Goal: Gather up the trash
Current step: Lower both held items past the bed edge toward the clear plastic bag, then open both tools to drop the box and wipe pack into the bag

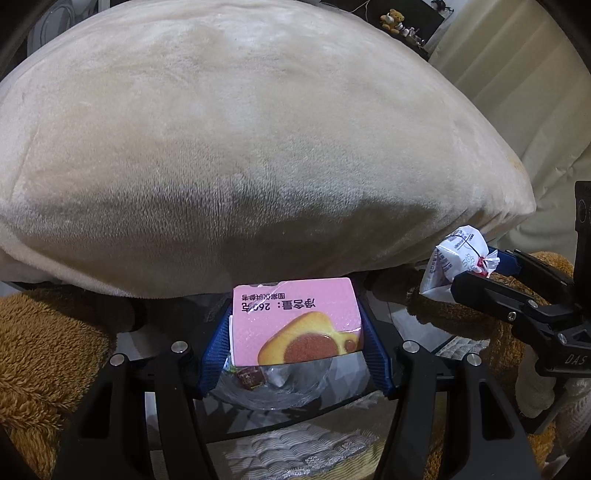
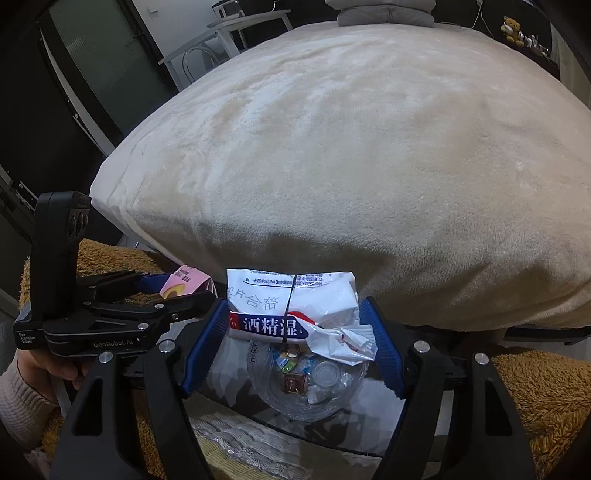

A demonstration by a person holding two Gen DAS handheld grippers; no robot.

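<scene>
My left gripper [image 1: 295, 332] is shut on a pink snack wrapper [image 1: 295, 317] with a cake picture, held above a clear glass bowl [image 1: 273, 387] that has small scraps in it. My right gripper [image 2: 293, 325] is shut on a crumpled white wet-wipe packet [image 2: 291, 302] with a blue and red band, also above the glass bowl [image 2: 310, 384]. In the left wrist view the right gripper [image 1: 491, 266] with its white packet [image 1: 454, 262] is at the right. In the right wrist view the left gripper [image 2: 177, 291] with the pink wrapper [image 2: 186, 282] is at the left.
A large cream plush cushion [image 1: 240, 147] fills the space just behind both grippers. The bowl stands on a dark glass table [image 2: 229, 387] with brown fuzzy fabric [image 2: 546, 391] at both sides. A teddy bear [image 1: 393, 20] sits far back right.
</scene>
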